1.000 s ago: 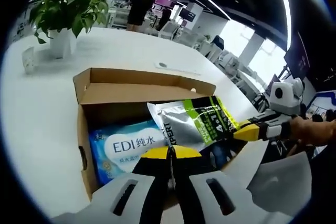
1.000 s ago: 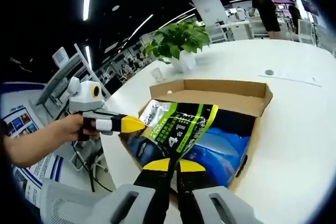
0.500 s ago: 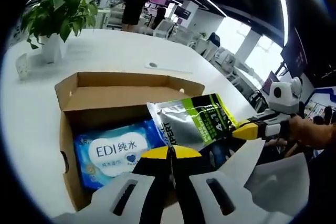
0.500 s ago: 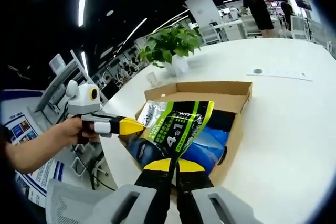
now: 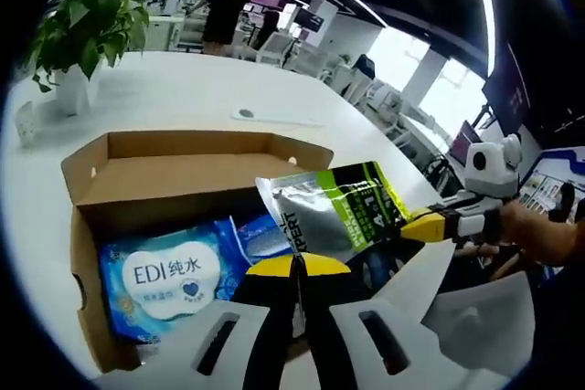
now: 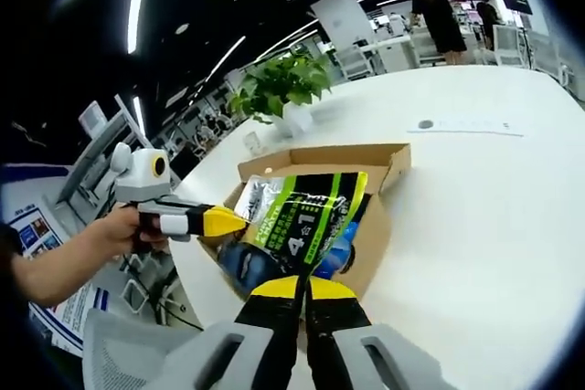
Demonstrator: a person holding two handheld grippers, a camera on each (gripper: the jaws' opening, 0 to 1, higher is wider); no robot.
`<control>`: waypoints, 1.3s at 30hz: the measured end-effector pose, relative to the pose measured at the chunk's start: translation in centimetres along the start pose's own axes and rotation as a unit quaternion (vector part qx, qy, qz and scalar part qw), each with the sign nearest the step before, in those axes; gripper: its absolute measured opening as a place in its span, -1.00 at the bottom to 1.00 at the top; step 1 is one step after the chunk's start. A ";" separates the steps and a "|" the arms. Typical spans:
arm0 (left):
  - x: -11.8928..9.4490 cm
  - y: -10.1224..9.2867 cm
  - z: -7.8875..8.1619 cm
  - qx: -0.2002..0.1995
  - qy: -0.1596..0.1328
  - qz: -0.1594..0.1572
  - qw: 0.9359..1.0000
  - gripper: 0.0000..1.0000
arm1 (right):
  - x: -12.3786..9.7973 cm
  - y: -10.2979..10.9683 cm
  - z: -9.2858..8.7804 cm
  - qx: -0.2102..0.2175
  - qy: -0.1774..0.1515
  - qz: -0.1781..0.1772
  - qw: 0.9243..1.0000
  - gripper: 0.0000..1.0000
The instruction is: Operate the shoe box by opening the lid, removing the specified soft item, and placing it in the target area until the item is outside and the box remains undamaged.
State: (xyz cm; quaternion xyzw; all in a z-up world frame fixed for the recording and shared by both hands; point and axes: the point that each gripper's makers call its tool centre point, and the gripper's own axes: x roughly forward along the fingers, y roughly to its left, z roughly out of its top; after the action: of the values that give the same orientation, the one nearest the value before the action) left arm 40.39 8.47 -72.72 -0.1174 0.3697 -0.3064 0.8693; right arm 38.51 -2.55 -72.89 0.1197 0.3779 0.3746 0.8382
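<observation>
Both grippers pinch the glossy silver, black and lime-green foil pouch (image 5: 334, 212) above the open brown cardboard shoe box (image 5: 174, 154).

In the left gripper view, the crinkly blue plastic wet-wipe pack (image 5: 164, 271) lies flat in the box at about 9 o'clock from the left gripper (image 5: 294, 267), whose yellow-tipped jaws are pressed together on the pouch's near edge. The pouch's long axis runs toward 2 o'clock, ending at the right gripper (image 5: 411, 226), clamped on the far corner. I'd say neither is nearer; each holds one end. In the right gripper view the pouch hangs limp over the box's open top, still above the smooth white table (image 6: 484, 189), so the carry out must go sideways past the box wall.
</observation>
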 end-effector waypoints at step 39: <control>6.9 -5.3 1.6 0.014 0.024 -0.041 0.999 -1.00 | -5.5 -7.1 -0.6 0.047 0.002 -0.052 0.998 -1.00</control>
State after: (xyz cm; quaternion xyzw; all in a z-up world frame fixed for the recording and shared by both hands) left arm 42.87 -0.03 -73.28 -0.1129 0.3816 -0.3493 0.8483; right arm 39.54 -11.44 -73.75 0.1387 0.4026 0.3123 0.8492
